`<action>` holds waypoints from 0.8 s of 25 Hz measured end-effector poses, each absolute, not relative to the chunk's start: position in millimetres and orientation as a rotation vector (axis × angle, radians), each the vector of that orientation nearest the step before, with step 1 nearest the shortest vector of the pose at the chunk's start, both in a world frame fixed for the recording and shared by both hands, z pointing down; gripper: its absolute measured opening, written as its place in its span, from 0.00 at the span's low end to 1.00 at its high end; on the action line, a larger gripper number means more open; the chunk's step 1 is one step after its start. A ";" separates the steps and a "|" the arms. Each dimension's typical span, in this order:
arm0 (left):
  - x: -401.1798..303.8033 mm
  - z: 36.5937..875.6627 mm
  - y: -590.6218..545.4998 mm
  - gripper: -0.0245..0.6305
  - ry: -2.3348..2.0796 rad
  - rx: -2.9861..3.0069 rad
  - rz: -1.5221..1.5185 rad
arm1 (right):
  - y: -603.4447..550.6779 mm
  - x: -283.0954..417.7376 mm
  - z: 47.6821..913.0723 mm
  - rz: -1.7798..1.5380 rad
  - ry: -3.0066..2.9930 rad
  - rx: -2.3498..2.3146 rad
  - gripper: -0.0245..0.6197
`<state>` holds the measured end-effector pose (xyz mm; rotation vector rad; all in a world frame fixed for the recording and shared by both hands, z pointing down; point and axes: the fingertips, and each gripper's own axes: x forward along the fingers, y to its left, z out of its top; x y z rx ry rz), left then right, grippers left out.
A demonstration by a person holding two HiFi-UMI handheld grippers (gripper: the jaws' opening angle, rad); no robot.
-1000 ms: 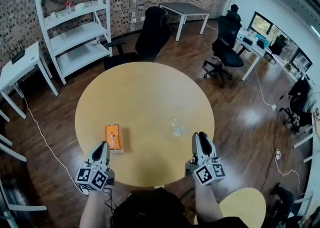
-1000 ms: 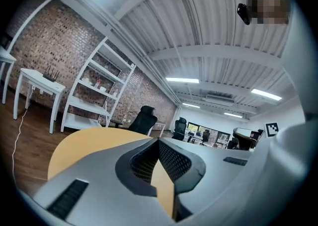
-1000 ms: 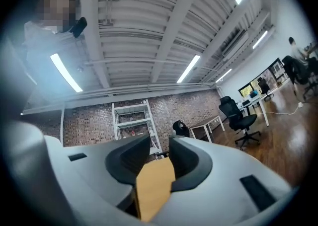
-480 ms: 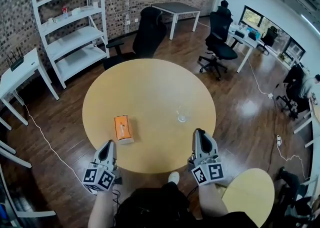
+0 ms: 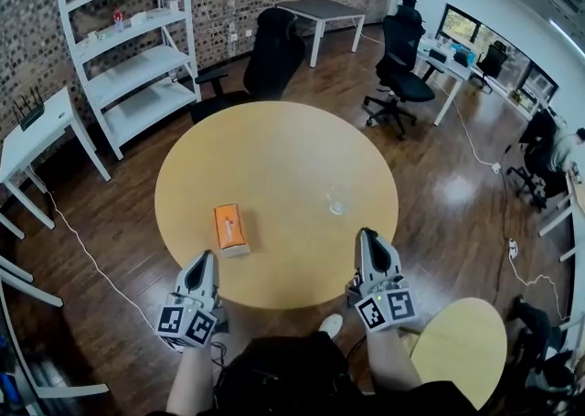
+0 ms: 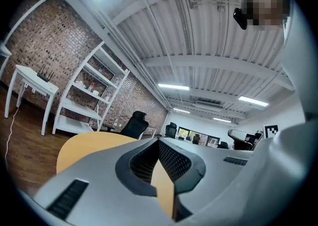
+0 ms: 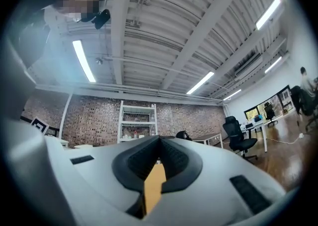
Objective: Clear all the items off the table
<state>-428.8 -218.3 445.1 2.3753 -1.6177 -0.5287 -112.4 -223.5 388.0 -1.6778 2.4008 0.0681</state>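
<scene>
Drawn back to lower edge of round table [image 5: 274,154], left gripper [image 5: 205,259] and right gripper [image 5: 370,237] pressed together, empty, orange box [image 5: 230,228] lower left, glass [image 5: 337,203] right, bare tabletop between them.

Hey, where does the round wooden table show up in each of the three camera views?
Head view: the table fills the middle of the picture.
Left gripper view: lower left, its top curving away toward the chairs.
Right gripper view: only a tan sliver, low at centre.
Shared landmark: the white shelf unit against the brick wall, upper left in the head view, left of centre in the left gripper view, centre in the right gripper view.
</scene>
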 end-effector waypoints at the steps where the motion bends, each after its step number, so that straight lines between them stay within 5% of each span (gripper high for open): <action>1: -427.4 444.5 -217.9 0.04 -1.617 2.375 -0.530 | -224.1 -112.7 390.0 0.060 2.411 -1.679 0.04; 20: -424.2 447.9 -208.2 0.04 -1.633 2.376 -0.473 | -228.2 -120.3 398.0 0.034 2.460 -1.668 0.04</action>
